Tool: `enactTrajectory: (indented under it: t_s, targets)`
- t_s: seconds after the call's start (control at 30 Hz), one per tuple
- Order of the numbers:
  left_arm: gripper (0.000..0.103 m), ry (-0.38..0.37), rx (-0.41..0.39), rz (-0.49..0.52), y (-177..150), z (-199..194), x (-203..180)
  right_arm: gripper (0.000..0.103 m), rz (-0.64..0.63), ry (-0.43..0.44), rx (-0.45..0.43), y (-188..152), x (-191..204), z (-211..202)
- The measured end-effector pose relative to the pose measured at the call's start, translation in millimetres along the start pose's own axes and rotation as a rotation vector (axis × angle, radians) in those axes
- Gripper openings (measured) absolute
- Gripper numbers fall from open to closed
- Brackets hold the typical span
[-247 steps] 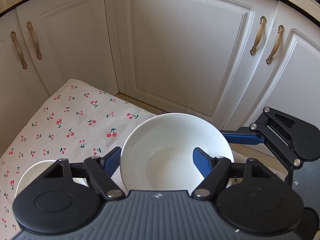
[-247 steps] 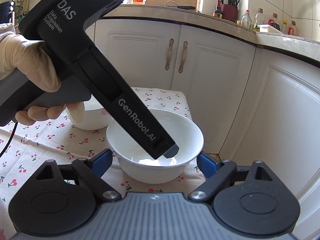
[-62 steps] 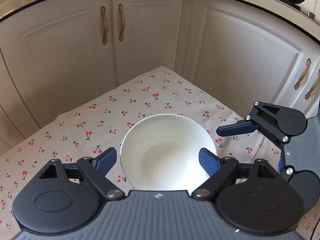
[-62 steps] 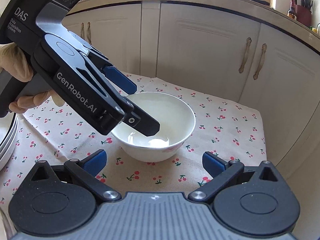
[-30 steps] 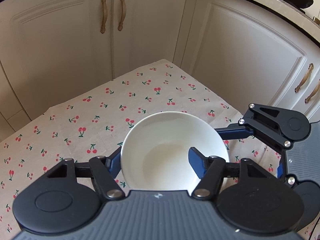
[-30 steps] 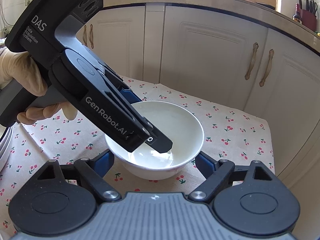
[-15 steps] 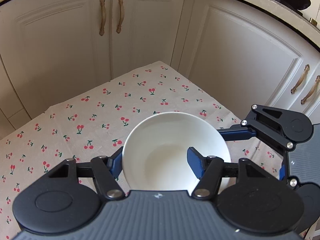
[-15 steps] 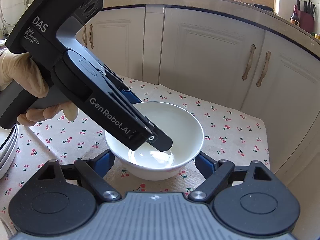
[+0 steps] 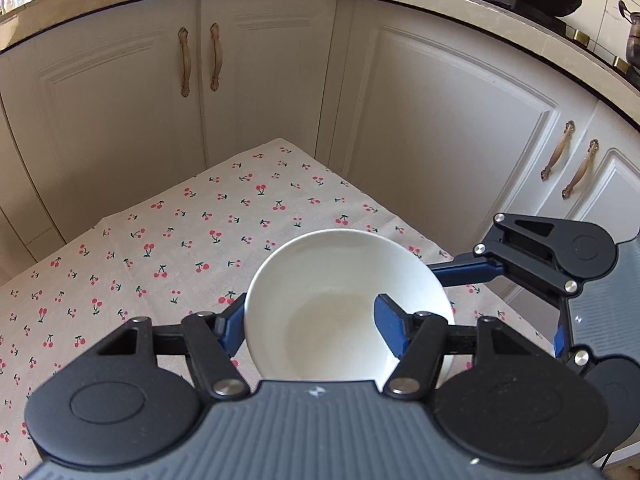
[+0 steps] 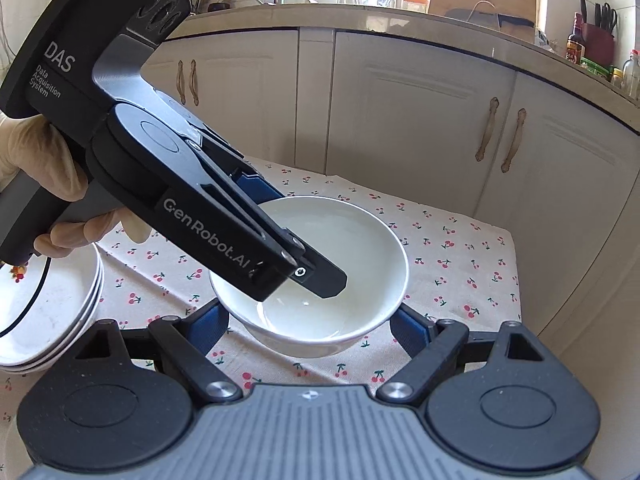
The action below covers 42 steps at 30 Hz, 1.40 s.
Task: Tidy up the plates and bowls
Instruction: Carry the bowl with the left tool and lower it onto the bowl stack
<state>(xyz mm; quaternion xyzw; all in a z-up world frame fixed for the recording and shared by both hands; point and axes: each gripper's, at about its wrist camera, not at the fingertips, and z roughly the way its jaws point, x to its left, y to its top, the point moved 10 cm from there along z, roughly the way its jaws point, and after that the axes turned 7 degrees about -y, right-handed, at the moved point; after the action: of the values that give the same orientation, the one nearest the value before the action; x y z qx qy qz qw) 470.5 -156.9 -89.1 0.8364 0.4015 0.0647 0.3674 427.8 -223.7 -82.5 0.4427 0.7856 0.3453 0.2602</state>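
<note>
1. The left tongs (image 9: 310, 330) were clamped on the rim of a white bowl (image 9: 340, 304): one blue pad sat inside the bowl, the other pressed against its outer wall.
2. In the right wrist view the same bowl (image 10: 320, 280) appeared lifted clear of the cherry-print cloth (image 10: 460, 248), with the left tongs (image 10: 304, 256) slanting down into it from the upper left.
3. The right tongs (image 10: 310, 326) stood apart, one blue pad on each side of the bowl and just below its wall; whether either pad touched it could not be told.
4. Only the right wrist view showed the gloved hand (image 10: 44, 168) gripping the left tongs' handle, and a stack of white plates (image 10: 52, 312) on the cloth to the left of the right tongs.
5. Only the left wrist view showed the right tongs (image 9: 520, 268) from the side, reaching in from the right with a blue finger passing behind the bowl.
6. The left wrist view also showed the cloth (image 9: 180, 240) spreading ahead of and to the left of the left tongs, bare there, with white cupboard doors (image 9: 260, 80) beyond it.
7. The right wrist view alone showed the countertop (image 10: 400, 20) above the cupboards, with bottles and a board on it.
</note>
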Motion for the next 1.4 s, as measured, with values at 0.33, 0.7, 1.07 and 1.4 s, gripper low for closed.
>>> enactTrajectory:
  t_s: [0.33,0.7,1.07,1.4]
  targets:
    - [0.065,0.010,-0.021,0.024,-22,-42,-45,0.091,0.005,-0.005,-0.013,-10,23,-55]
    - [0.065,0.015,-0.035,0.035,-50,-74,-80,0.091,-0.010,-0.008,-0.010,-26,50,-98]
    - [0.065,0.006,-0.042,0.023,-76,-89,-96,0.091,-0.026,-0.007,-0.010,-44,74,-123]
    - [0.066,-0.010,-0.033,0.000,-97,-85,-101,0.091,-0.023,0.000,0.024,-64,86,-124]
